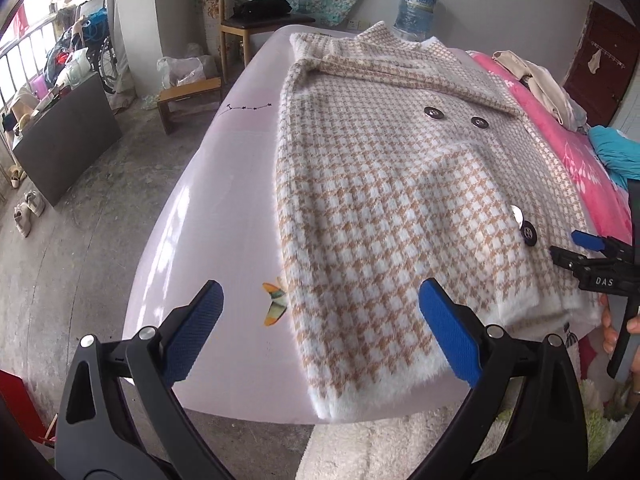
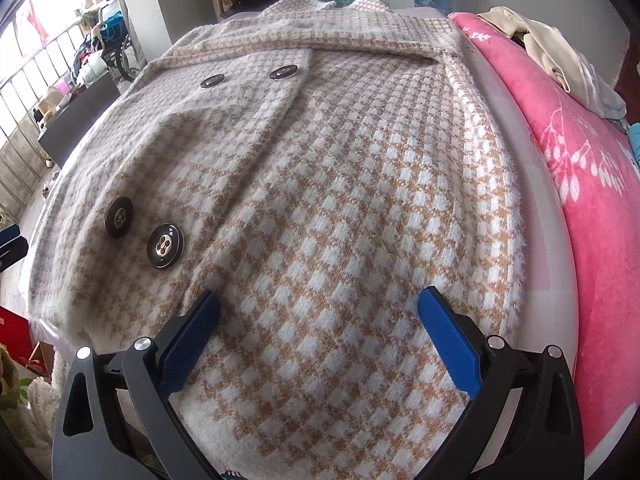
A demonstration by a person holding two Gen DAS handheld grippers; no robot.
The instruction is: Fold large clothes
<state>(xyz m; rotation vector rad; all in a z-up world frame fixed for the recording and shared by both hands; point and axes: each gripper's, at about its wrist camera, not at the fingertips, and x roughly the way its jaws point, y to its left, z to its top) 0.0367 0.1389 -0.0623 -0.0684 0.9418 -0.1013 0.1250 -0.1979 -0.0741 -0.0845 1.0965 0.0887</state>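
My left gripper (image 1: 320, 328) hangs with its jaws spread wide and empty over the near left part of the hem, its left pad above the bare pale sheet of the bed (image 1: 224, 184) beside the butterfly print (image 1: 276, 305). The houndstooth coat (image 1: 380, 184) lies flat, buttons up, along the bed with its collar toward the far edge and its hem at the near edge, both sleeves laid across the front, I judge to narrow it for folding. My right gripper (image 2: 320, 332) is equally wide and grips nothing, poised low over the near right hem, beside the pink blanket (image 2: 580, 168) along the right edge.
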